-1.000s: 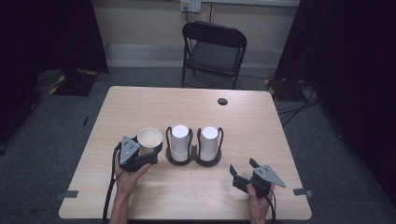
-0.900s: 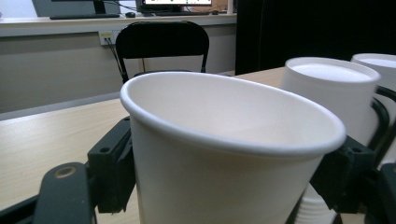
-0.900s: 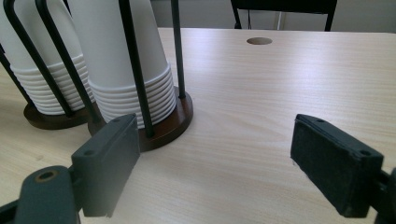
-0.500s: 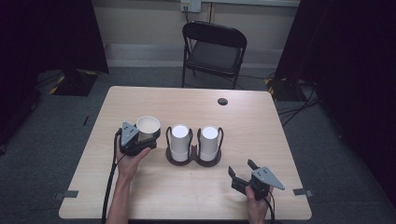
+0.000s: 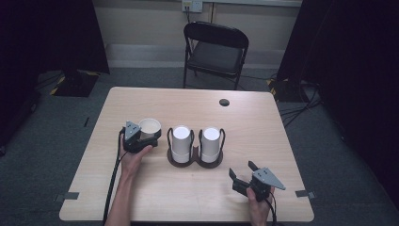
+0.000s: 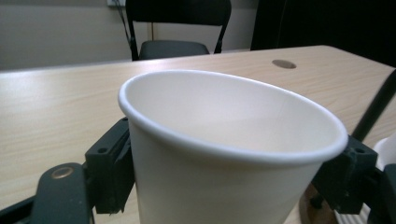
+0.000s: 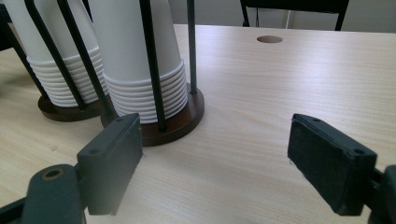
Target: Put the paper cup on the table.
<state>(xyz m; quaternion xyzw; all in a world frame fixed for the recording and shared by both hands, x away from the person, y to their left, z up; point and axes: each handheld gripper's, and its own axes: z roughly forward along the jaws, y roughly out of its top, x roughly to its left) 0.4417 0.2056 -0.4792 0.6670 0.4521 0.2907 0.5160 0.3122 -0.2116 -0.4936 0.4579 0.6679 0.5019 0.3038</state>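
Note:
My left gripper (image 5: 143, 135) is shut on a white paper cup (image 5: 149, 127), upright with its mouth up, left of the cup holder. In the left gripper view the cup (image 6: 224, 154) sits between both black jaws. The holder (image 5: 195, 160) has a dark double base and black wire posts, with two stacks of upside-down white cups (image 5: 181, 142) (image 5: 211, 142). The same stacks (image 7: 140, 65) stand close in the right gripper view. My right gripper (image 5: 245, 173) rests open near the table's front right, with nothing between its pads (image 7: 329, 161).
The light wood table (image 5: 263, 127) has a round cable hole (image 5: 224, 102) toward the far right. A black folding chair (image 5: 214, 52) stands behind the far edge. Dark curtains flank the room.
My left gripper has carried the cup away from me and a little to the left, off the holder's side. The right gripper has stayed nearly still.

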